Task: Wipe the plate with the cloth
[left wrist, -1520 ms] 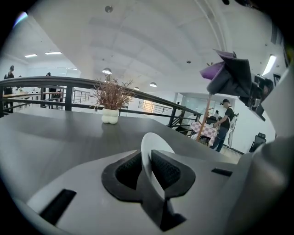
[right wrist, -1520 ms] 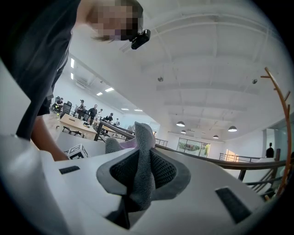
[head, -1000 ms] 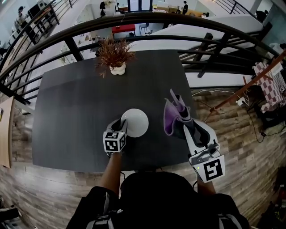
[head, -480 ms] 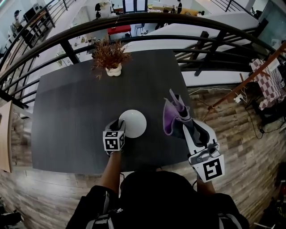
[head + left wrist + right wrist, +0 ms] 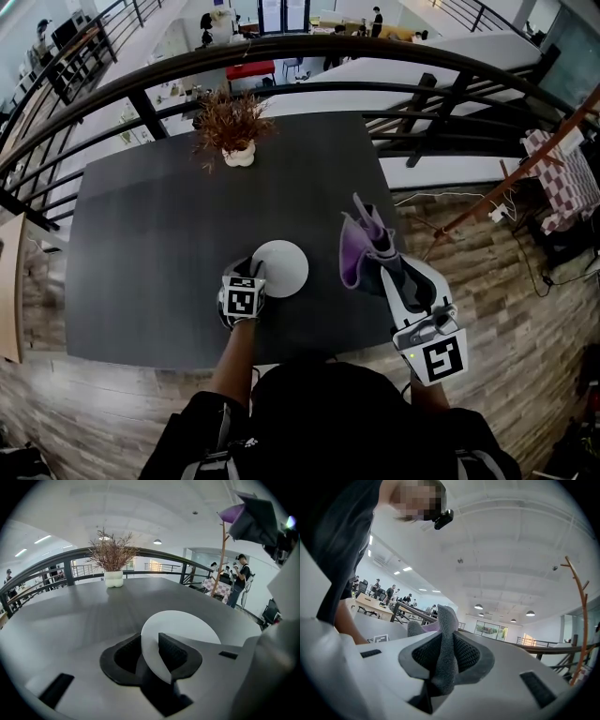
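Observation:
A round white plate (image 5: 283,266) (image 5: 187,629) lies on the dark table (image 5: 159,216), near its front edge. My left gripper (image 5: 255,275) (image 5: 150,654) is at the plate's near-left rim, angled down. Its jaws have just been opening, and the rim stands between the pads, which look loose on it. To the right, above the table's right edge, my right gripper (image 5: 375,246) (image 5: 445,656) is held level and shut on a purple-grey cloth (image 5: 356,246) (image 5: 446,623). The cloth sticks up past the fingers and hangs down to the left.
A potted dried plant (image 5: 231,129) (image 5: 111,560) stands at the table's far edge. A black railing (image 5: 309,52) curves behind the table. A wooden stand (image 5: 502,192) with a checked cloth is off to the right over the wooden floor.
The left gripper has turned a little at the plate's rim, and its marker cube now faces more upward. The plate has shifted slightly. The right gripper and the cloth have kept still.

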`<state>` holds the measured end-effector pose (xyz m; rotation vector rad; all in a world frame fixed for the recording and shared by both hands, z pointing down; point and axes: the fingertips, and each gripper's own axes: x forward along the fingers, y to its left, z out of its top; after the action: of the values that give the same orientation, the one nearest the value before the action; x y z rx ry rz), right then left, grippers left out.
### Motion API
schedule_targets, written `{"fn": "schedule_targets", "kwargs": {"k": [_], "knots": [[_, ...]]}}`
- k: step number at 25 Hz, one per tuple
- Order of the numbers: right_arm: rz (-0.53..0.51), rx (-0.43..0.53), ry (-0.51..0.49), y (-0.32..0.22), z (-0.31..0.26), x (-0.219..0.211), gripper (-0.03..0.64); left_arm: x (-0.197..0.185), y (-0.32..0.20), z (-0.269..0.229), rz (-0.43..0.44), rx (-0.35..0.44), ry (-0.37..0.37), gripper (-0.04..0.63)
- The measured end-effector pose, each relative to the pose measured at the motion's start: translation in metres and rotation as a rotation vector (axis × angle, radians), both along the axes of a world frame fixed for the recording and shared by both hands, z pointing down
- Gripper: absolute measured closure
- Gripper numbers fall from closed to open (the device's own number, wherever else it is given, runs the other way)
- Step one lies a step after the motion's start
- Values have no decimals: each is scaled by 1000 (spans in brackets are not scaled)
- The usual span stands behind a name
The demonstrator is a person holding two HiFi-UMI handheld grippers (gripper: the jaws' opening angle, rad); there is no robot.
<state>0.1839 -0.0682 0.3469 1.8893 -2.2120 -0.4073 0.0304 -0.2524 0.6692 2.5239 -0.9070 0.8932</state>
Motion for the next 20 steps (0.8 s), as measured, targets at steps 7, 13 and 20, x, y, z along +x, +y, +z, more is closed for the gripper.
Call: {"fn": "schedule_targets", "kwargs": {"k": [7, 13, 20], "knots": [[0, 1, 0, 3, 1, 0, 546, -3, -2, -1, -31, -10, 23, 482], [1, 10, -8, 8, -1, 2, 546, -4, -1, -6, -57, -26, 67, 486], [-21, 13, -15, 6, 2, -1, 545, -10, -2, -18, -63, 7, 89, 588]]}}
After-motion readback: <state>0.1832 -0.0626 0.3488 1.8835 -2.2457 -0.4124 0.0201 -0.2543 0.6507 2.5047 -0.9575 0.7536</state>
